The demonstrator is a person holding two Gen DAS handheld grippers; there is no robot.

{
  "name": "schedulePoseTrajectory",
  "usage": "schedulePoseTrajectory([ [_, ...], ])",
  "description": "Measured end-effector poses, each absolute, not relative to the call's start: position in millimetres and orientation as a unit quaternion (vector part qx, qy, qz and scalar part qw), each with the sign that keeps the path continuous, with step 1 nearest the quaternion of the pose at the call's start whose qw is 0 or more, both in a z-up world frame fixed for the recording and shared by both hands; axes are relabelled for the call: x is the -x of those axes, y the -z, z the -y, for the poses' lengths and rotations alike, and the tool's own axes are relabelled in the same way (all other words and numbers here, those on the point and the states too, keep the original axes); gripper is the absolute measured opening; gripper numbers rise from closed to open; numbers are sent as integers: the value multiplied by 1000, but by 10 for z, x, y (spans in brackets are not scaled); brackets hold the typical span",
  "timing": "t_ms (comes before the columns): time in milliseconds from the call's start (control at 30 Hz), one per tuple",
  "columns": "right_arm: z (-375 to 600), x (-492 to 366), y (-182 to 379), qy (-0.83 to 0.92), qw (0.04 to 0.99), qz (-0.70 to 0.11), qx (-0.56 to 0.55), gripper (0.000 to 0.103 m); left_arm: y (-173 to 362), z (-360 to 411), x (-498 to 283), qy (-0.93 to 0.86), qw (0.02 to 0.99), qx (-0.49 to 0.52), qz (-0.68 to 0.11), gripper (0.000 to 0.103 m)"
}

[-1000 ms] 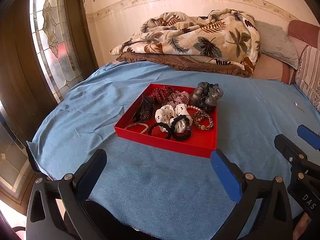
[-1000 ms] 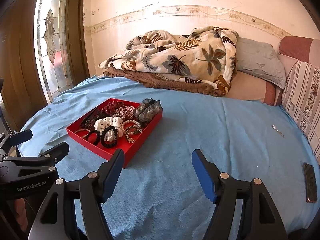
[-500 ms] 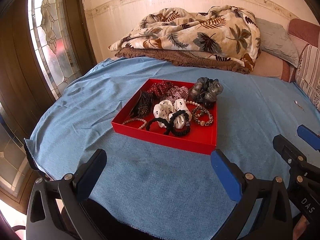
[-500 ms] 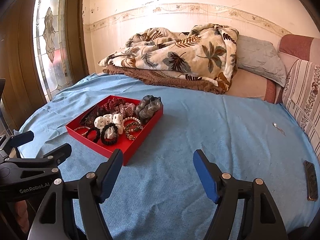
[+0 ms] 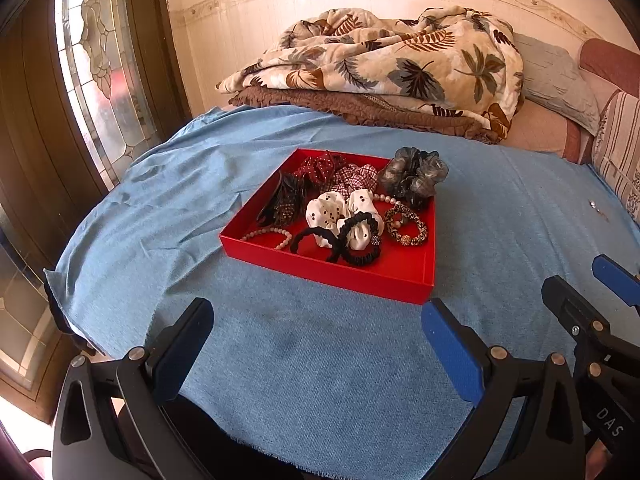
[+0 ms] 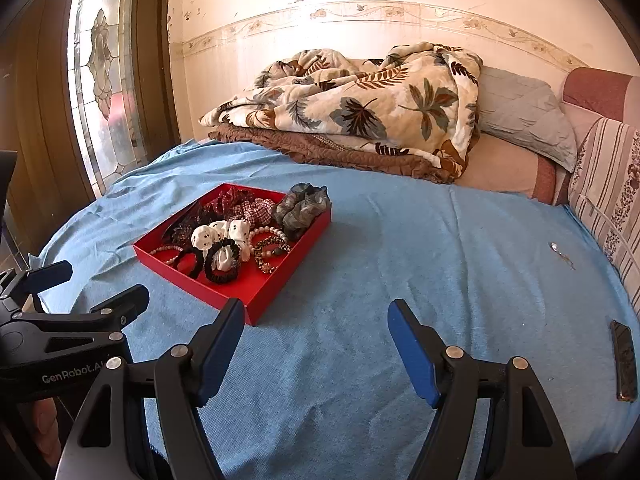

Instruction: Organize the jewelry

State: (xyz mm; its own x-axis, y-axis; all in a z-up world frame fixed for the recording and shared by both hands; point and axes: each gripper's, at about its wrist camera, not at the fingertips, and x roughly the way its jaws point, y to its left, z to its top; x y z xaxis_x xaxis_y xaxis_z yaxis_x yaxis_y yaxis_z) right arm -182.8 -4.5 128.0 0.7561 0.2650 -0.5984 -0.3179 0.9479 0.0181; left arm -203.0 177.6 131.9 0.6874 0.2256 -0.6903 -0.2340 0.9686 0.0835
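A leaf-print blanket [image 6: 360,104] was heaped on a brown quilt [image 6: 332,152] beside a grey pillow [image 6: 524,112]; a phone [image 6: 624,360] was left on the blue bedspread [image 6: 400,240].

Between the earlier pictures and now, the change is one of viewpoint. In the left wrist view the red tray [image 5: 362,278] sits lower in the frame and looms larger than a second ago, so the left gripper [image 5: 316,344] has drawn nearer to it. The folded leaf-print blanket [image 5: 384,68] likewise appears lower. In the right wrist view the right gripper [image 6: 316,344] has also eased forward slightly, the tray's near corner now closer to its left finger.
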Motion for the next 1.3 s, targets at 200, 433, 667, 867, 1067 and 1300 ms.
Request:
schedulePoseTrajectory([
  [200,5,1835,-1269,-156,935,-314,46,80,-1288,-1804,2022,-122,917,14,-380,103],
  [433,-28,1836,-1255,-157,934,-317,50,81,-1268,-1827,2015,-120,915,19,-384,103],
  [667,-47,1836,-1245,-157,934,-318,53,81,-1245,-1858,2014,-119,914,23,-388,103],
  [867,-70,1838,-1225,-159,932,-319,57,81,-1218,-1874,2012,-119,913,25,-390,103],
  [1067,-101,1840,-1208,-161,931,-323,58,81,-1181,-1874,2006,-118,911,28,-393,103],
  [1300,-86,1801,-1180,-163,928,-332,49,82,-1256,-1872,1971,-118,914,26,-389,103],
])
